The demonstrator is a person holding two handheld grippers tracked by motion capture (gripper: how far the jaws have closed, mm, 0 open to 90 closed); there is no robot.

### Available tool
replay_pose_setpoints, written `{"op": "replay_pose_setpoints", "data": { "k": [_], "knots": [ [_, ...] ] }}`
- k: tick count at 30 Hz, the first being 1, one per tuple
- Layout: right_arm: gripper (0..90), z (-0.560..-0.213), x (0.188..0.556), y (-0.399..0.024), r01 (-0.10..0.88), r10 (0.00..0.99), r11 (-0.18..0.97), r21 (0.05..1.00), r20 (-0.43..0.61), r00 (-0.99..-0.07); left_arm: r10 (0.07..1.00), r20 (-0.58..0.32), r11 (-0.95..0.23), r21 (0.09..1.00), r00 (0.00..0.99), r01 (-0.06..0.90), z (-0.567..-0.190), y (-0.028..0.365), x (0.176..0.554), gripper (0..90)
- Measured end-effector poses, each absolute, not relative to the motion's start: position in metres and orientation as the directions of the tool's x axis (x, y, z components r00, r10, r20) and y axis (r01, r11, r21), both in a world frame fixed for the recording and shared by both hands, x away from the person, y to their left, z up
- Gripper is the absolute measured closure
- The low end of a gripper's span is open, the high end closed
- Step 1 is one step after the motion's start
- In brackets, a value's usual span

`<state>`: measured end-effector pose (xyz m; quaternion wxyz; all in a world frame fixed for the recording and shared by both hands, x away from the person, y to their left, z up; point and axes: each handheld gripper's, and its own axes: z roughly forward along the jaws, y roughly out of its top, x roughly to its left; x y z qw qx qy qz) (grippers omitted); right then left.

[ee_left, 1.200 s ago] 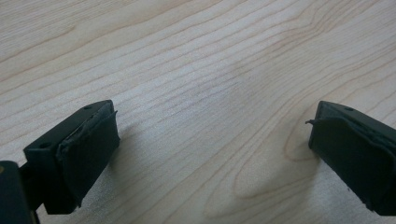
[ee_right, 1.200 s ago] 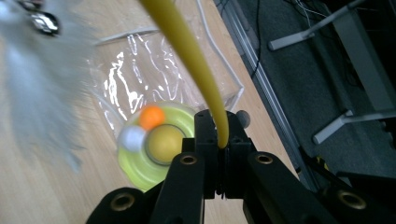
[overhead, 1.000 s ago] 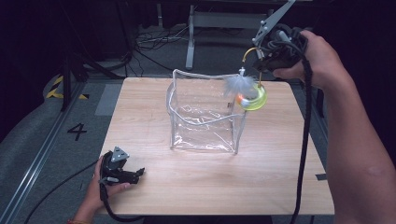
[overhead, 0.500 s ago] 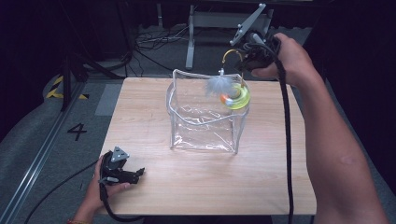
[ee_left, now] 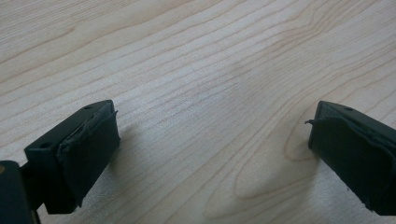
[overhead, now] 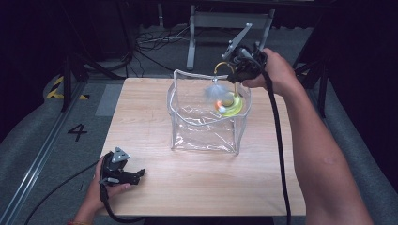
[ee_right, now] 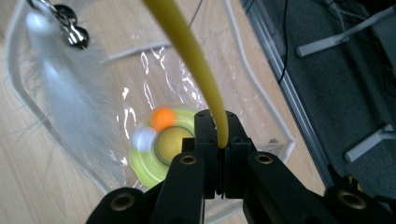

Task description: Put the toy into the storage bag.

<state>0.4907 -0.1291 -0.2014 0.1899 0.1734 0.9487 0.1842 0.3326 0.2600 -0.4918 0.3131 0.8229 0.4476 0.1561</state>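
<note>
A cat toy hangs from my right gripper (overhead: 234,75): a yellow-green round base (overhead: 232,107) with an orange ball (overhead: 219,106), a bent yellow wand (ee_right: 196,56) and a white feather (ee_right: 65,98) with small bells. The right gripper (ee_right: 220,140) is shut on the yellow wand, above the back right part of a clear plastic bag (overhead: 206,136) that stands open on the wooden table (overhead: 155,187). The toy's base is down inside the bag's mouth. My left gripper (overhead: 136,174) rests at the table's front left, jaws open over bare wood (ee_left: 210,107).
Past the table's far edge stand a metal stand (overhead: 192,37) and cables (overhead: 150,47) on the dark floor. Yellow-black tape (overhead: 56,86) and a number 4 (overhead: 77,132) mark the floor at the left.
The right hand has carried the toy leftward and down, from above the bag's right rim into its mouth. The left gripper has stayed put.
</note>
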Motion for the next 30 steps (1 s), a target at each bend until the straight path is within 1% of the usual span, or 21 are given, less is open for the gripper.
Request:
{"op": "replay_pose_setpoints", "data": {
  "k": [4, 7, 10, 11, 15, 20, 30],
  "knots": [
    [88.3, -0.212, 0.492, -0.126, 0.261, 0.389, 0.877, 0.404, -0.276, -0.879, 0.832, -0.022, -0.406, 0.656, 0.554, 0.637, -0.492, 0.26, 0.333, 2.1],
    [88.3, -0.226, 0.495, -0.123, 0.264, 0.369, 0.887, 0.379, -0.237, -0.899, 0.832, -0.023, -0.406, 0.656, 0.554, 0.637, -0.492, 0.26, 0.333, 2.2],
    [88.3, -0.238, 0.495, -0.121, 0.27, 0.362, 0.887, 0.374, -0.202, -0.91, 0.831, -0.022, -0.407, 0.656, 0.556, 0.635, -0.492, 0.26, 0.333, 2.2],
    [88.3, -0.243, 0.495, -0.12, 0.272, 0.359, 0.893, 0.358, -0.203, -0.911, 0.831, -0.024, -0.406, 0.655, 0.555, 0.637, -0.492, 0.26, 0.333, 2.3],
    [88.2, -0.254, 0.496, -0.118, 0.28, 0.359, 0.895, 0.348, -0.189, -0.914, 0.831, -0.023, -0.407, 0.655, 0.556, 0.636, -0.492, 0.26, 0.333, 2.3],
    [88.2, -0.272, 0.494, -0.114, 0.279, 0.343, 0.909, 0.311, -0.177, -0.922, 0.831, -0.023, -0.407, 0.655, 0.556, 0.636, -0.492, 0.26, 0.333, 2.3],
    [87.6, -0.289, 0.495, -0.115, 0.295, 0.346, 0.909, 0.293, -0.14, -0.928, 0.83, -0.023, -0.408, 0.655, 0.557, 0.636, -0.492, 0.26, 0.333, 2.3]
  ]
}}
